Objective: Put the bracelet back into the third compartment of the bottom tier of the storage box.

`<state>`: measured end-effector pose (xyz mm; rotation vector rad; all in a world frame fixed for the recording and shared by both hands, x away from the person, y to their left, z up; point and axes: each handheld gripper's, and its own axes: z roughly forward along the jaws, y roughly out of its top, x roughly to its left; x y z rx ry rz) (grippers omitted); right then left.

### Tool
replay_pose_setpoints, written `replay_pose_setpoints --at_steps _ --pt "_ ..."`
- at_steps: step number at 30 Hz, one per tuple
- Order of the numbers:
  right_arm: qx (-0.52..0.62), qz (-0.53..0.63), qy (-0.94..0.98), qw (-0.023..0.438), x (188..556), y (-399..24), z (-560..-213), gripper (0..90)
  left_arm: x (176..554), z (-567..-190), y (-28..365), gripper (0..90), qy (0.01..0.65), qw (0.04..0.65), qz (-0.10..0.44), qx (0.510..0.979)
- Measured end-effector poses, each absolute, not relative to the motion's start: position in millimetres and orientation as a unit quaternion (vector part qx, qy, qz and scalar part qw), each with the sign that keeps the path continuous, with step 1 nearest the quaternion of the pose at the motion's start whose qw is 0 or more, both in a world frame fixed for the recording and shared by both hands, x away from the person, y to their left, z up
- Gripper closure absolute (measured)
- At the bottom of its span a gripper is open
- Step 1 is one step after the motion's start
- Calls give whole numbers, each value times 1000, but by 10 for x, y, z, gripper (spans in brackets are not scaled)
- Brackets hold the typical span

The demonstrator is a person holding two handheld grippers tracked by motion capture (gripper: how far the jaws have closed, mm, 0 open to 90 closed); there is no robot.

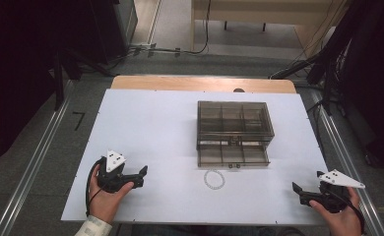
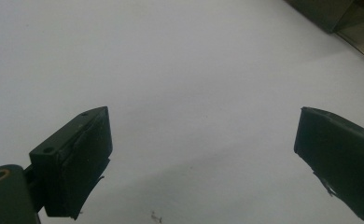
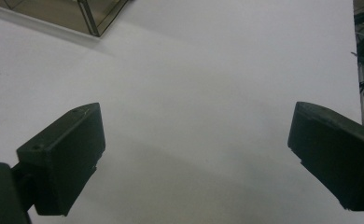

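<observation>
Two grippers, left (image 1: 142,173) and right (image 1: 297,189), jaws spread empty, flank one bracelet (image 1: 214,179) before one box (image 1: 233,132)

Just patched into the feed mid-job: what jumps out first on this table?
A smoky, see-through compartment box sits right of the middle of the white table, divided into small cells. Just in front of it lies a small ring of beads. The left gripper and right gripper rest at the near corners, both open with nothing between their jaws.
</observation>
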<state>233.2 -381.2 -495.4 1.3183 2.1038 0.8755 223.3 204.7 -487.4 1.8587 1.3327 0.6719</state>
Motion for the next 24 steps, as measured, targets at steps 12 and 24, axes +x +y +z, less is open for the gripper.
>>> replay_pose_setpoints --at_steps 12,24 --pt "484 321 775 251 2334 -3813 -4955 25 2239 -4888 1949 43 509 366 266 732" --pt "482 320 776 252 2338 -3812 -4955 25 2235 -4889 1912 43 503 366 266 736"
